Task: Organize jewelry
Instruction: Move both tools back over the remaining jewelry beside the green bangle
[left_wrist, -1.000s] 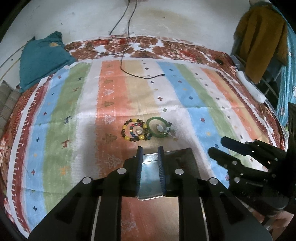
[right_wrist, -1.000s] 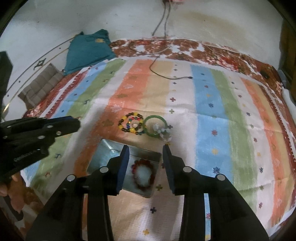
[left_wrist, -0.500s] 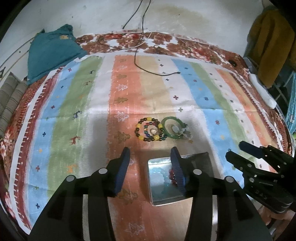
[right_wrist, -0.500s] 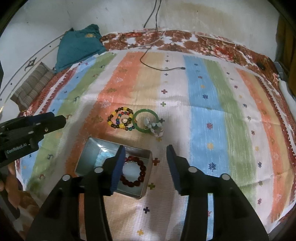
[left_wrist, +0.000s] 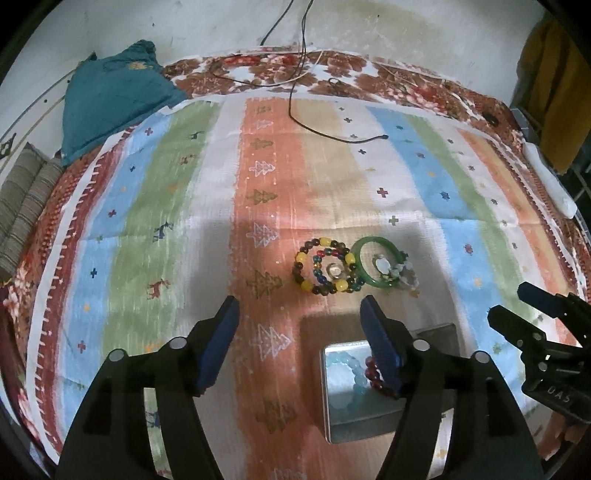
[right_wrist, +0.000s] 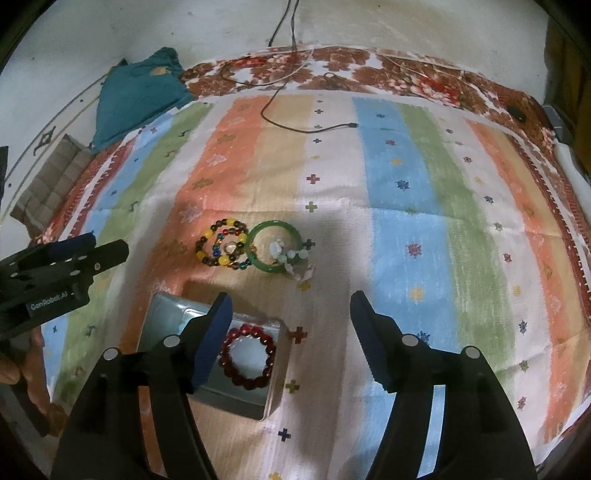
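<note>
Sorting bracelets into a metal tin (right_wrist: 162, 314), we stand partway through the task. The tin, on the striped cloth (right_wrist: 406, 192), already holds a dark red bead bracelet (right_wrist: 247, 358) and a pale blue bead bracelet (left_wrist: 345, 373). Left on the cloth just beyond the tin are a yellow-and-brown bead bracelet (right_wrist: 221, 245) encircling a smaller multicolored bead bracelet (left_wrist: 328, 264), a green bangle (right_wrist: 275, 251) touching it, and a small pale charm cluster (right_wrist: 295, 262). We hold the left gripper (left_wrist: 299, 339) and the right gripper (right_wrist: 291, 339) above the cloth, fingers wide apart and empty.
</note>
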